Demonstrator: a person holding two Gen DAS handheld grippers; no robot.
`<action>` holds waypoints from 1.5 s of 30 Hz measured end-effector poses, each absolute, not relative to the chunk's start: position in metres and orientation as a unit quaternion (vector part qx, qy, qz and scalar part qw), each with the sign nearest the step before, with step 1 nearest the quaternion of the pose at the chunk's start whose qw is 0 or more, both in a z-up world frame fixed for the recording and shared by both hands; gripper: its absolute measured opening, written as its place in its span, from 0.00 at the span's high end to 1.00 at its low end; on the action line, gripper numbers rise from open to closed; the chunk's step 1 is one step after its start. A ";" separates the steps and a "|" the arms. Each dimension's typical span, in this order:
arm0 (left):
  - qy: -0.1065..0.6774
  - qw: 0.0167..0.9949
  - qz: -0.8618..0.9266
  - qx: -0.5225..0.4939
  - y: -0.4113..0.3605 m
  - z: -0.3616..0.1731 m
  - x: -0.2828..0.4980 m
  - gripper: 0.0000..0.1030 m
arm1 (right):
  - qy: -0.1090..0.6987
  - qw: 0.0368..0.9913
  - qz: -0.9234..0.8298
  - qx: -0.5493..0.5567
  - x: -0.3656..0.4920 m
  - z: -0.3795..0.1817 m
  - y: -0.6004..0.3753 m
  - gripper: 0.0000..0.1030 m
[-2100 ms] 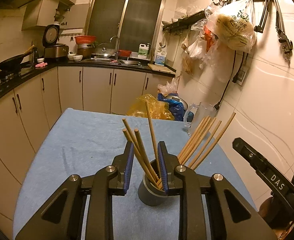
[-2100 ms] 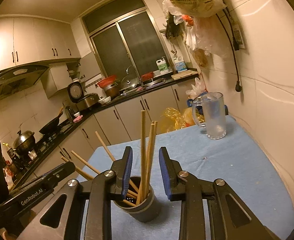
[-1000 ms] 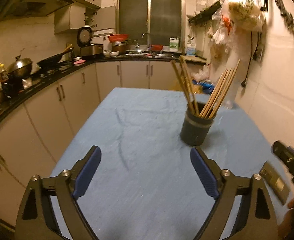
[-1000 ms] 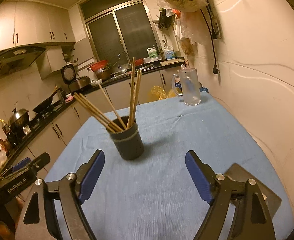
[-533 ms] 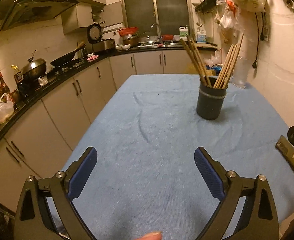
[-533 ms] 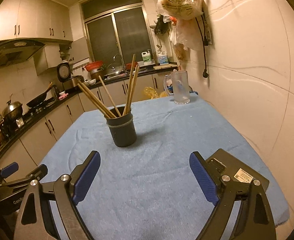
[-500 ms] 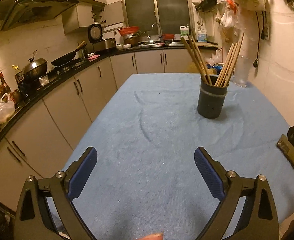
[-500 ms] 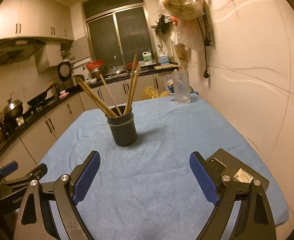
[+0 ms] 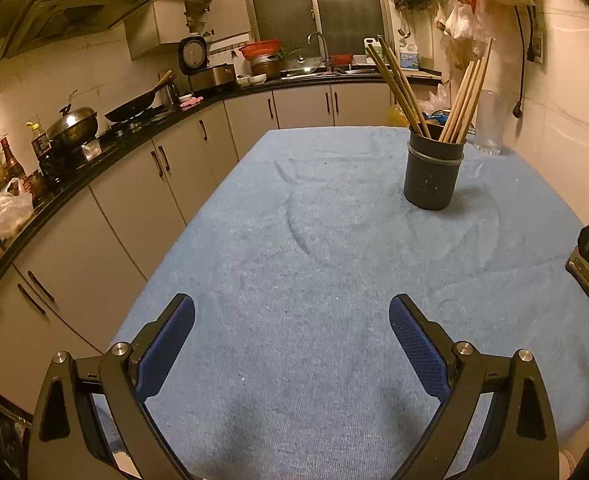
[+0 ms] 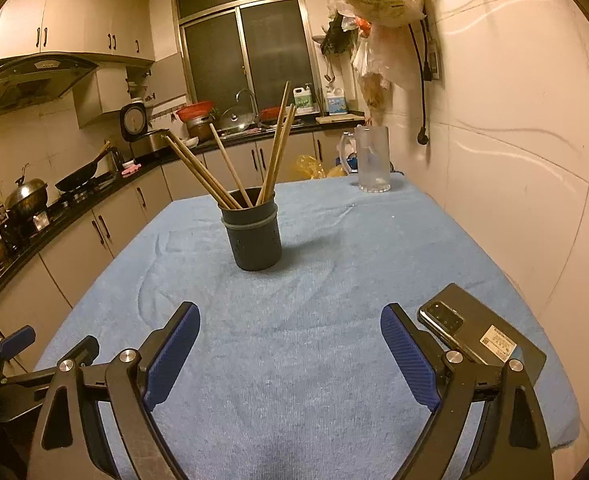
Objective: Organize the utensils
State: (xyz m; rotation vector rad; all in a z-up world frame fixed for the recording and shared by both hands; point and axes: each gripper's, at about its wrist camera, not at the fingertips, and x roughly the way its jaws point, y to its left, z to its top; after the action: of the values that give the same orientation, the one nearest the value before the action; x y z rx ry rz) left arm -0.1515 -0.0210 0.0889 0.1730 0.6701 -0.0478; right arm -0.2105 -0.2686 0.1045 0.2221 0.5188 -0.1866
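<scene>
The dark holder (image 10: 254,236) stands upright on the blue cloth (image 10: 314,300), with the wooden chopsticks (image 10: 272,152) leaning apart inside it. Beyond the holder, by the wall, stands a glass mug (image 10: 371,160). Nearer than the holder and to its right, a black phone (image 10: 470,332) lies flat. The left gripper (image 9: 290,312) and right gripper (image 10: 290,320) sit well short of the holder, jaws spread wide with nothing between them; both have just finished widening.

holder (image 10: 255,240): dark grey, paler grey band near its rim
chopsticks (image 10: 272,160): tan wood
table cloth (image 10: 334,280): plain light blue
gripper pads (image 9: 414,348): blue, dotted texture
</scene>
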 end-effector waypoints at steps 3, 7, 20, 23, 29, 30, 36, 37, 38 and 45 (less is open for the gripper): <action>0.329 0.940 -0.027 0.086 -0.022 0.089 -0.152 0.06 | 0.256 0.957 -0.091 0.106 -0.210 0.106 -0.267 0.08; 0.326 0.941 -0.030 0.085 -0.023 0.090 -0.155 0.06 | 0.255 0.957 -0.089 0.103 -0.210 0.107 -0.265 0.08; 0.331 0.940 -0.030 0.084 -0.022 0.087 -0.157 0.06 | 0.268 0.954 -0.086 0.101 -0.206 0.104 -0.264 0.06; 0.331 0.939 -0.031 0.085 -0.022 0.087 -0.156 0.06 | 0.272 0.953 -0.087 0.104 -0.206 0.102 -0.264 0.06; 0.332 0.939 -0.031 0.085 -0.022 0.086 -0.156 0.06 | 0.275 0.952 -0.088 0.103 -0.205 0.101 -0.264 0.06; 0.332 0.939 -0.032 0.084 -0.022 0.085 -0.156 0.06 | 0.276 0.952 -0.088 0.102 -0.204 0.101 -0.263 0.06; 0.333 0.939 -0.032 0.085 -0.022 0.085 -0.156 0.06 | 0.277 0.952 -0.088 0.100 -0.204 0.100 -0.263 0.06; 0.333 0.938 -0.032 0.085 -0.022 0.084 -0.156 0.06 | 0.277 0.952 -0.088 0.100 -0.204 0.100 -0.263 0.06; 0.333 0.938 -0.032 0.085 -0.022 0.084 -0.155 0.06 | 0.277 0.952 -0.088 0.100 -0.204 0.100 -0.263 0.06; 0.335 0.938 -0.033 0.086 -0.023 0.081 -0.156 0.06 | 0.280 0.951 -0.088 0.100 -0.203 0.100 -0.263 0.06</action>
State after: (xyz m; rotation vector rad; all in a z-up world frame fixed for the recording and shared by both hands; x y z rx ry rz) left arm -0.1556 -0.0229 0.0813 0.1748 0.6842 -0.0672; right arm -0.2027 -0.2627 0.0997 0.2034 0.5687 -0.1791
